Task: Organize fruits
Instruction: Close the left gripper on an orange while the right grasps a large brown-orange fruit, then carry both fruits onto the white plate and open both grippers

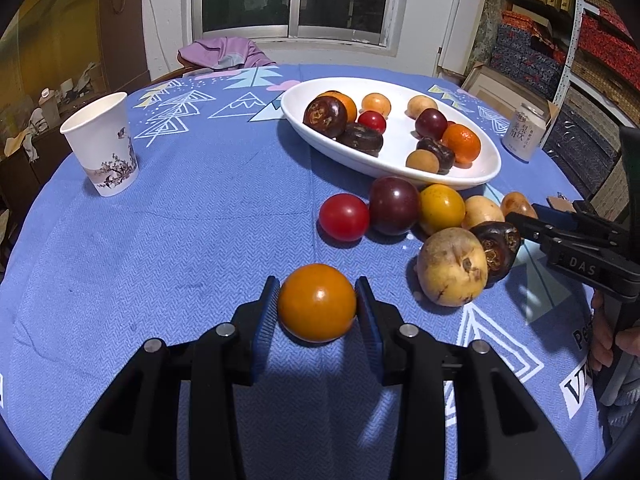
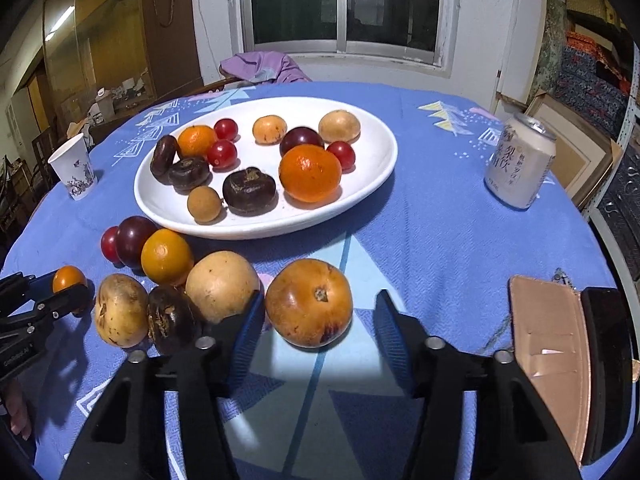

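My left gripper [image 1: 318,282] is shut on a small smooth orange fruit [image 1: 316,304] that rests on the blue tablecloth. In the right wrist view my right gripper [image 2: 321,295] stands open around a brownish-orange round fruit [image 2: 308,304]; the left pad touches it and the right pad stands off. A white oval plate [image 2: 280,228] behind it holds several fruits: tangerines, cherry tomatoes, plums, dark water chestnuts. In front of the plate lie loose fruits in a row: a red tomato [image 1: 344,217], a dark plum [image 1: 394,205], a yellow-orange fruit [image 1: 441,208], a pale brown fruit [image 1: 452,266] and a dark chestnut [image 1: 498,252].
A paper cup [image 1: 102,146] stands at the table's left edge and a white drink can [image 2: 520,160] at the right. An open tan case [image 2: 552,364] lies at the near right. A purple garment [image 2: 264,66] hangs over a chair beyond the table.
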Motion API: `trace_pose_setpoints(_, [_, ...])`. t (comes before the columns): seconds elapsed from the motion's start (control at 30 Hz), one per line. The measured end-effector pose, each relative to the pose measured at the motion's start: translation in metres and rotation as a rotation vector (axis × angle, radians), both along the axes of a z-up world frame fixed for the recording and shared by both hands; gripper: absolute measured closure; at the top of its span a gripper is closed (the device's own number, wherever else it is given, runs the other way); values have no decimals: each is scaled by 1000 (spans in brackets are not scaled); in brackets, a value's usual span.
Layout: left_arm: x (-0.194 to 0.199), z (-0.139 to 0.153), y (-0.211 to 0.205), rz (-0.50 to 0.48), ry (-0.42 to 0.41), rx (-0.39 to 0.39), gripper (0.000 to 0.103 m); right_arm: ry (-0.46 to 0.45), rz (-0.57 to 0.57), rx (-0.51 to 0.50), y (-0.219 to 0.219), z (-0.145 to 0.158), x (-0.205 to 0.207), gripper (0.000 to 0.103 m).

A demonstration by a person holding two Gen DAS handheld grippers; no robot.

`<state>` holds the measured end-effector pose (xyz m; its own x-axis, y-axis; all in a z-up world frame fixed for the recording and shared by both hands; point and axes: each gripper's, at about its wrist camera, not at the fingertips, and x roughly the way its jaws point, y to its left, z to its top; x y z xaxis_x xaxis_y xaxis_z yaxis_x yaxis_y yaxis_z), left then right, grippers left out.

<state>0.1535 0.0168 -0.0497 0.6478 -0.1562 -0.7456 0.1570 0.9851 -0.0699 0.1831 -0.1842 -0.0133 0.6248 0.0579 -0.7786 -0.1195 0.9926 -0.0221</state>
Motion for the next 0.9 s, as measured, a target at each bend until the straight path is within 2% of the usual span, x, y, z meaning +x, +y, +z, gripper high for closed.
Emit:
trace_pose_setpoints(0.03, [0,0,0,0,0,0,65,1,2,9,0,0,0,58])
trace_pose_setpoints(0.33, [0,1,1,3,-4,-11,65,-40,-22,40,-5,10,-17,59])
trace_pose_setpoints(0.57, [-17,13,-2,-7,-84,-9,65,-111,0,79,-3,30,-49,59])
trace_pose_setpoints(0.7, [-22,21,0,2,-116,-32,65,-123,21,109,-1,36,-63,59])
trace_pose_setpoints(0.9, [-26,21,-4,-8,-122,-19,65,-114,21,126,-3,37,-65,59])
